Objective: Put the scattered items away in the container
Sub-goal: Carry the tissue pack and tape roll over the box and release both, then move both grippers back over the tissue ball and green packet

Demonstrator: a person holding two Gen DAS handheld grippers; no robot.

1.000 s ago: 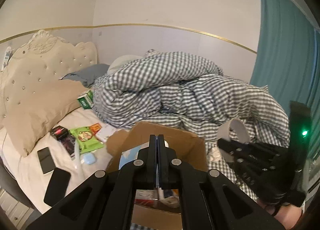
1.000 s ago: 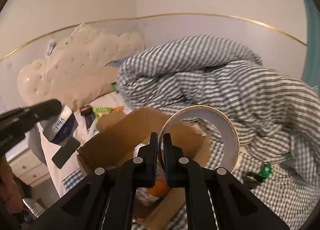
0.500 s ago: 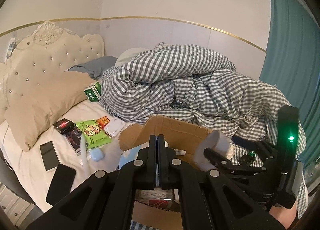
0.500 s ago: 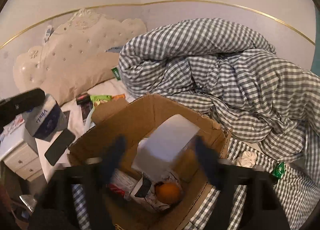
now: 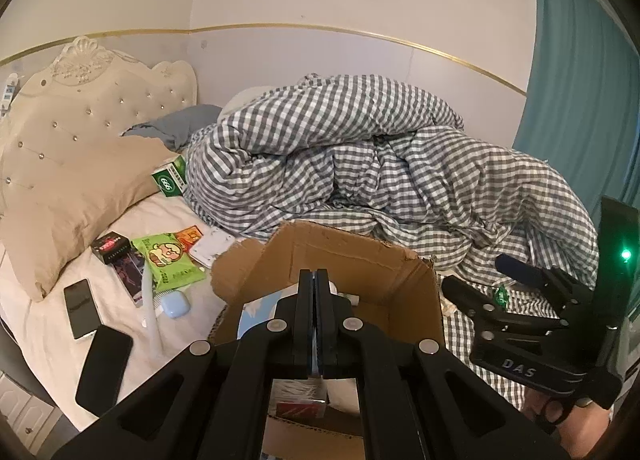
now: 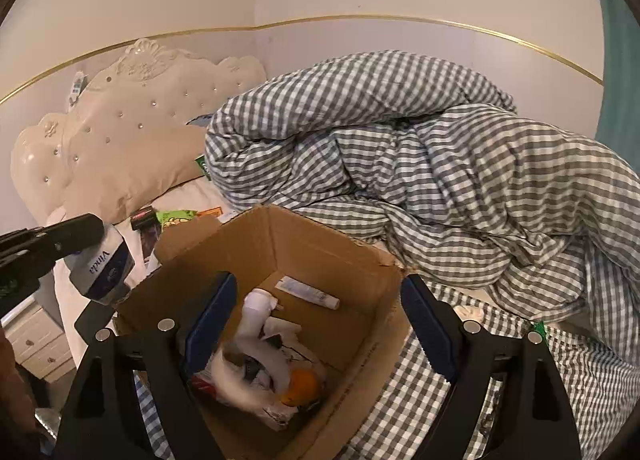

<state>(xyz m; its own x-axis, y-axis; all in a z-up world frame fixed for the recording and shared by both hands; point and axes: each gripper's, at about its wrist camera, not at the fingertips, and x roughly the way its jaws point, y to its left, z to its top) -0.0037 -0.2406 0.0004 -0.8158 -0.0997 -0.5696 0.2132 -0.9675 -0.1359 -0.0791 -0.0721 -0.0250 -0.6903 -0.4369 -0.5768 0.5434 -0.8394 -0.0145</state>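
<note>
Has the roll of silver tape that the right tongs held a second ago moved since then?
Yes. The right tongs have just been opening with nothing between them; the tape left them, dropping toward the brown cardboard box below, where a pale blur shows.

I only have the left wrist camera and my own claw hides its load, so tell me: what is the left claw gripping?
Observer: The left claw is shut on a soft white-and-blue tissue pack, which hangs below its tips.
Operator: Is the right claw carrying anything?
Observer: No. The right claw has just been opening. Its jaws stand wide above the brown cardboard box with nothing pressed between the pads.
Operator: What sits in the box where my claw blocks the view?
Observer: A round orange fruit lies among the clutter on the box floor.
</note>
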